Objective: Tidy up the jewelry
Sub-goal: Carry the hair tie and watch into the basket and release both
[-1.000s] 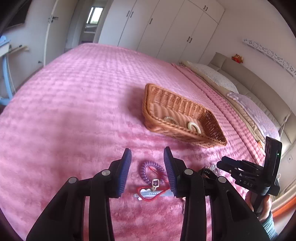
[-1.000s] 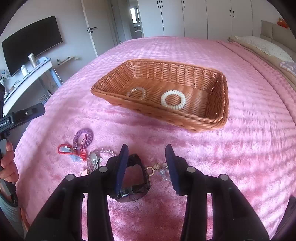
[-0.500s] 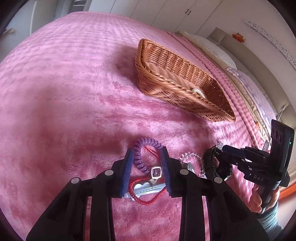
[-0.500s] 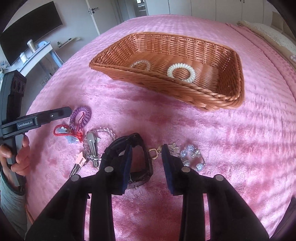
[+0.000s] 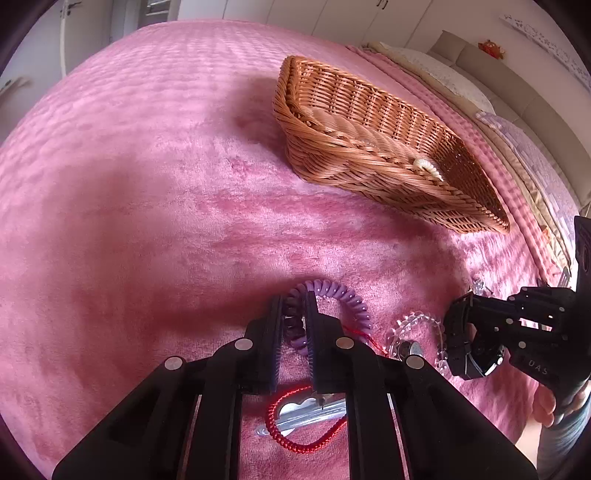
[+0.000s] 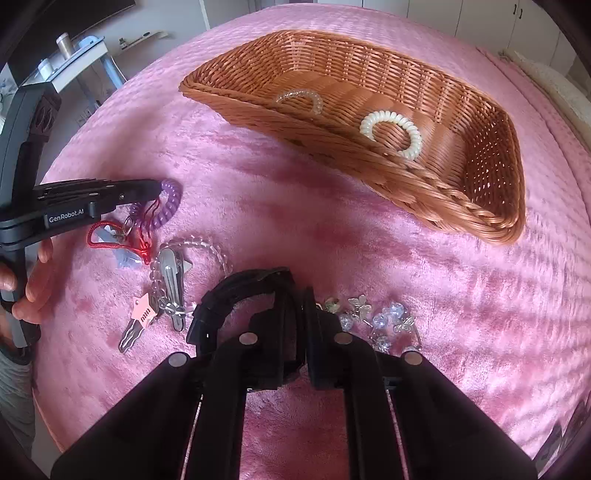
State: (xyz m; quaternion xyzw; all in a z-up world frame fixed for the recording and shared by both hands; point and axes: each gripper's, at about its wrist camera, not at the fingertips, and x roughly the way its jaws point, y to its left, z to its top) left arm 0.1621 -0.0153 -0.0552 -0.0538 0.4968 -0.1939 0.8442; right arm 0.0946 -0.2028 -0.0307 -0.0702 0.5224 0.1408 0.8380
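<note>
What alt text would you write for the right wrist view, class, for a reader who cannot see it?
The right hand-held gripper is shut on a black watch strap lying on a pink plush bedspread. At left, the left hand-held gripper pinches a purple coiled bracelet; behind, a brown wicker basket holds a cream coiled hair tie.

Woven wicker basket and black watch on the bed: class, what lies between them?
In the right wrist view, only bare pink plush blanket separates the woven wicker basket from the black watch.

Pink plush bedspread (image 5: pixel 155 192) (sunlit), white wardrobe doors (image 5: pixel 332 14), pillows (image 5: pixel 443 79)
</note>
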